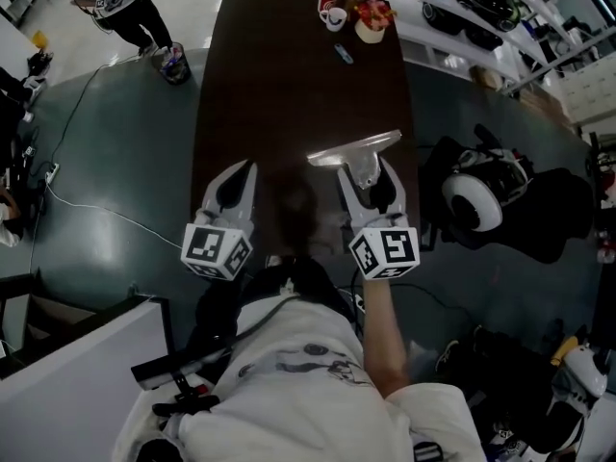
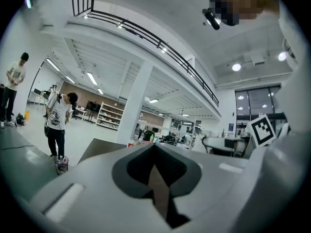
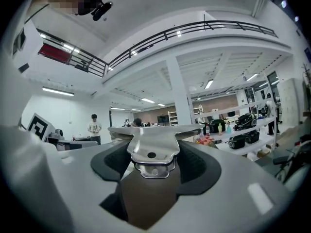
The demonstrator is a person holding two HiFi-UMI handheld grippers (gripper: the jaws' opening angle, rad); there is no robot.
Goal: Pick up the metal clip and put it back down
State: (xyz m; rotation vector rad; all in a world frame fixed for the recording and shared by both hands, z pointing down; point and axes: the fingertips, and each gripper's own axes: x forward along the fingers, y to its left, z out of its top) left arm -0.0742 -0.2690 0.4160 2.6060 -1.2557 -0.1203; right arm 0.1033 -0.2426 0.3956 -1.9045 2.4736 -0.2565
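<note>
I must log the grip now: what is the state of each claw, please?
Left claw: closed, nothing in it.
Right claw: closed on the metal clip.

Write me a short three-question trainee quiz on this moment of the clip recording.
1. Which gripper grips the metal clip?
2. True or false: the left gripper has its jaws wide apart.
3. What stands at the far end of the table? A) mugs B) a laptop C) a toolbox

Key
1. The right gripper, closed on the clip's handle.
2. False: its jaws are together, with nothing between them.
3. A
</note>
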